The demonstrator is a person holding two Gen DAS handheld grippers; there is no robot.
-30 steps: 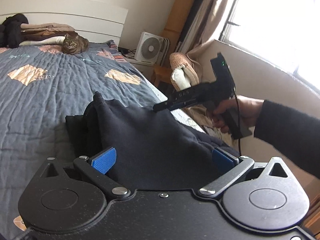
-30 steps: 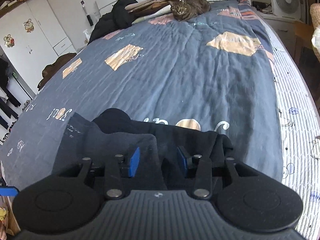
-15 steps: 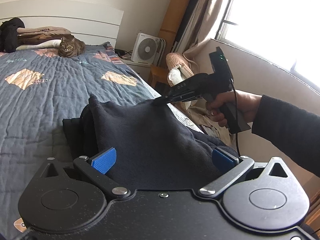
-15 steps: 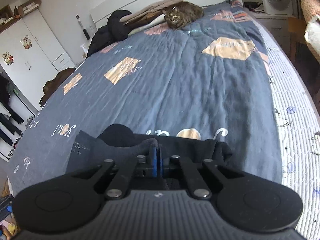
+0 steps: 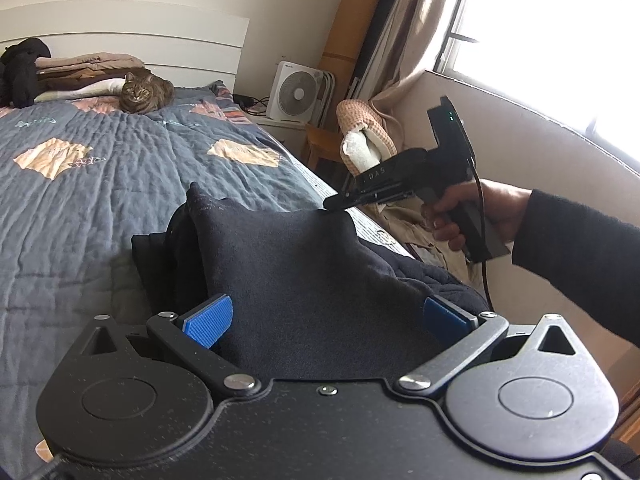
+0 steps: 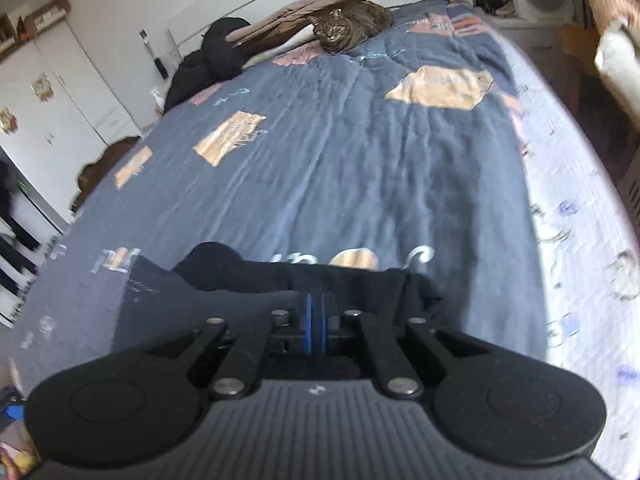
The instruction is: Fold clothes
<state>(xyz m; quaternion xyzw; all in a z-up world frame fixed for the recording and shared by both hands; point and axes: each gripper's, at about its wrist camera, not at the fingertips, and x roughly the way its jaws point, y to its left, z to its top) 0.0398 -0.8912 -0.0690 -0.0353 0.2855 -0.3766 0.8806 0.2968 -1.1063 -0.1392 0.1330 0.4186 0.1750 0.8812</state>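
Note:
A dark navy garment (image 5: 304,272) lies bunched on the near end of the bed quilt (image 5: 80,152). My left gripper (image 5: 326,316) is open, its blue pads (image 5: 208,320) wide apart, and the cloth drapes between them without being pinched. My right gripper (image 5: 336,205), held by a hand in a dark sleeve, is shut on the garment's far right corner and holds it up in a peak. In the right wrist view the right gripper (image 6: 316,308) has its blue pads together on the garment's (image 6: 240,280) dark fabric.
A tabby cat (image 5: 140,92) lies at the head of the bed beside a pile of folded clothes (image 5: 88,68). A white fan (image 5: 298,92), a chair with a blanket (image 5: 368,136) and the window wall stand right of the bed. White wardrobes (image 6: 60,92) stand to its left.
The right gripper's pads went from apart to closed on the garment's edge, and that corner now stands raised. The left gripper has kept still and open.

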